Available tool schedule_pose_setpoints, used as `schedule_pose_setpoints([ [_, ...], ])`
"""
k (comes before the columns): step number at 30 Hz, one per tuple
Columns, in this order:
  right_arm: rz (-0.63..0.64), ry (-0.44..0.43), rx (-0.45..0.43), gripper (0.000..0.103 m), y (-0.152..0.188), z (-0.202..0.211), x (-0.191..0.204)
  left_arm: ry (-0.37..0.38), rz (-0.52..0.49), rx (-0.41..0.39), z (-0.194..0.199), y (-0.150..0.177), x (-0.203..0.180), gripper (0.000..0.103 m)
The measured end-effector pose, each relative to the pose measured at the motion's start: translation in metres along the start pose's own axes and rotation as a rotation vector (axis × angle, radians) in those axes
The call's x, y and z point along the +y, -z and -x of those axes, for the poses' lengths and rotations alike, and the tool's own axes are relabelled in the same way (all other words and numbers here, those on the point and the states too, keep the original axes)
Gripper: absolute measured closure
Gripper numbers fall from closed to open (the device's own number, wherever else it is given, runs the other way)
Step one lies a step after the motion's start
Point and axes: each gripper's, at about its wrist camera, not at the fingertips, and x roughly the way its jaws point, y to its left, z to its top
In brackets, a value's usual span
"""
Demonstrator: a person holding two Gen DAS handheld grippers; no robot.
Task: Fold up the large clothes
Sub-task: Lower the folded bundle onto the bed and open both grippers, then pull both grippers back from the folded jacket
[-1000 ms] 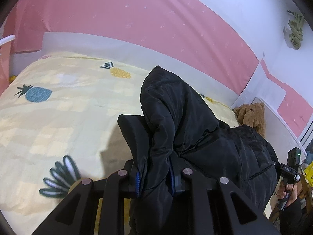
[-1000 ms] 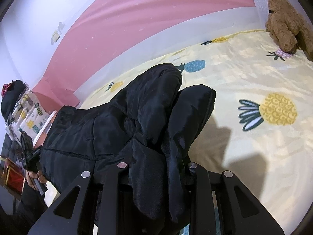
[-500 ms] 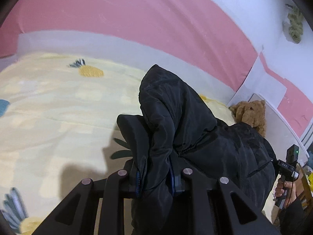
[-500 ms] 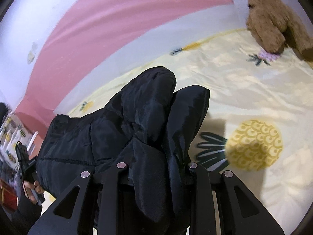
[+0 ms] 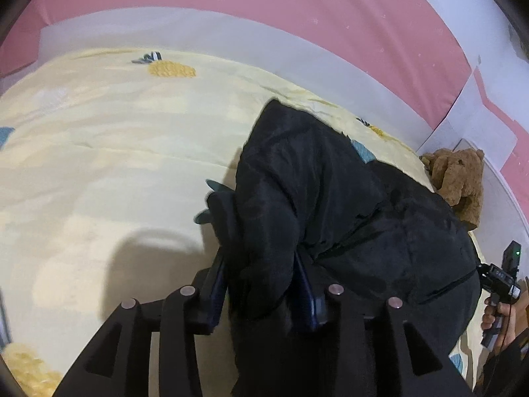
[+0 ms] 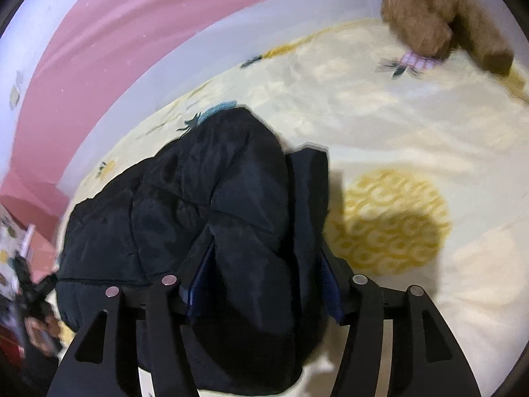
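Pineapple bedspread (image 5: 99, 165), puffy black jacket (image 5: 363, 215) bunched

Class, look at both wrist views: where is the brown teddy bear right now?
The brown teddy bear sits on the pineapple-print bedspread at the bed's corner by the pink wall: right of the black jacket in the left wrist view, top right in the right wrist view.

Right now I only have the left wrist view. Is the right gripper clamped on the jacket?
Observer: No. The right gripper has just been opening its jaws; a fold of the jacket lies between them.
Operator: Jacket touching the teddy bear? They overlap here.
Observer: No. The teddy bear is apart, with bare sheet between.
Operator: What's right of the fold?
Observer: A yellow pineapple print, partly in shadow.
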Motion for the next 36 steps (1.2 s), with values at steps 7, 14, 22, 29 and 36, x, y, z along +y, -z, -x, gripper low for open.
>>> schedule_pose_setpoints([
  [7, 0.122, 0.088, -0.091, 0.045, -0.018, 0.016, 0.037, -0.048, -0.052, -0.139, 0.042, -0.031, -0.027, 0.058],
  [14, 0.152, 0.149, 0.022, 0.045, -0.013, -0.049, 0.034, -0.116, -0.132, -0.032, -0.035, -0.039, -0.061, 0.058],
  [22, 0.151, 0.21, -0.011, 0.044, -0.007, -0.026, 0.044, -0.122, -0.12, -0.043, -0.034, -0.034, -0.059, 0.057],
  [29, 0.205, 0.231, -0.106, 0.043, 0.03, 0.058, 0.091, -0.096, -0.162, -0.071, 0.036, -0.013, -0.082, 0.057],
  [36, 0.267, 0.234, -0.139, 0.042, 0.102, 0.122, 0.155, -0.058, -0.257, -0.065, 0.107, 0.051, -0.117, 0.045],
])
